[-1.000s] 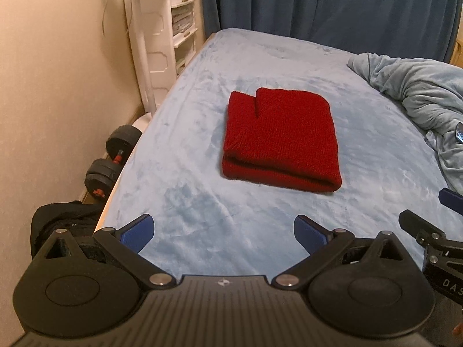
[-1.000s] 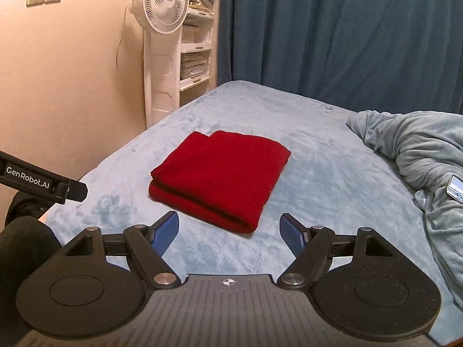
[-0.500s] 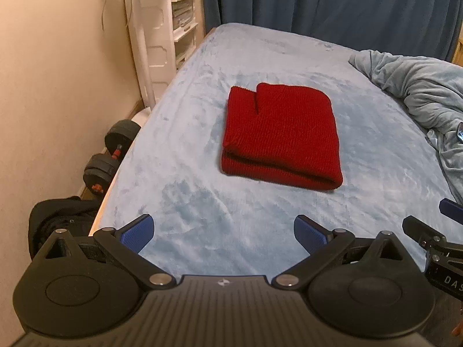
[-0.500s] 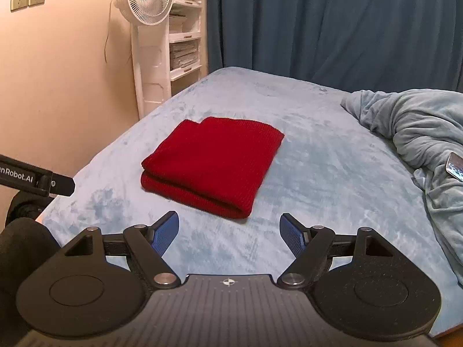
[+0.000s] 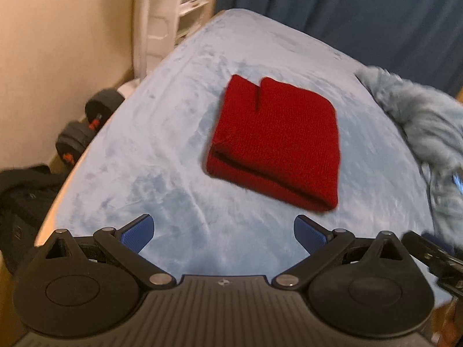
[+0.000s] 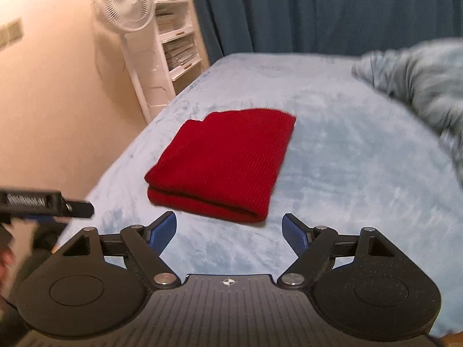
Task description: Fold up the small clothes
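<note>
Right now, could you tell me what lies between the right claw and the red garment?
Only bare blue bedsheet, seen in the right wrist view, between right claw and red garment.

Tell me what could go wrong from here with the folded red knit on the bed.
The red knit lies folded on the blue bed cover, with both claws open and clear of it. If the right claw pushes forward, it could snag the near folded edge and undo the layers. Both views are motion-blurred, so a fast approach might misjudge position.

One folded red garment (image 5: 275,141), one bed (image 5: 173,133), one rumpled blanket (image 5: 428,127), one fan (image 6: 124,3), two grippers, and seemingly two dumbbells (image 5: 86,127), though blurred.
</note>
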{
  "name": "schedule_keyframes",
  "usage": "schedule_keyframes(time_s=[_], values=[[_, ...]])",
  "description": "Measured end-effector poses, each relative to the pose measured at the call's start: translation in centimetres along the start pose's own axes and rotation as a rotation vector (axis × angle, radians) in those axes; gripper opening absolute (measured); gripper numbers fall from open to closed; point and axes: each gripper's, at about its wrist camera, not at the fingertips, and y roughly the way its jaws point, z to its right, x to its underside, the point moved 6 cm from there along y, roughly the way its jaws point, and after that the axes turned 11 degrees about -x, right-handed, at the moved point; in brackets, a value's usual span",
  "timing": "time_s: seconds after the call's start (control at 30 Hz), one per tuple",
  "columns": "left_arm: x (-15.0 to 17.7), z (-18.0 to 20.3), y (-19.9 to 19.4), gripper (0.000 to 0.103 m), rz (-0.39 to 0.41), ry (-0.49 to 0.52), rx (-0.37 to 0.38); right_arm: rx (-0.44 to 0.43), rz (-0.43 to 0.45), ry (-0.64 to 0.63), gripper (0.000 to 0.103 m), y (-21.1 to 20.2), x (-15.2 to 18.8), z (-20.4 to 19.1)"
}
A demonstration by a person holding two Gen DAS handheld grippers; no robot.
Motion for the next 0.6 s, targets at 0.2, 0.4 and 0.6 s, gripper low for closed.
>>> schedule_keyframes(time_s=[0.2, 0.4, 0.6], values=[[-2.5, 1.6, 6.5, 0.103, -0.067, -0.127, 0.036, -0.041, 0.008, 0.276, 0.086, 5.5, -6.3, 8.5], [-4.2, 3.1, 13.2, 0.103, -0.124, -0.269, 0.027, 0.011, 0.025, 0.298, 0.087, 15.9, -15.2, 16.4], [-5.5, 2.1, 17.6, 0.103, -0.195, -0.408, 0.027, 0.008, -0.095, 0.277, 0.087, 28.2, -20.5, 20.3]])
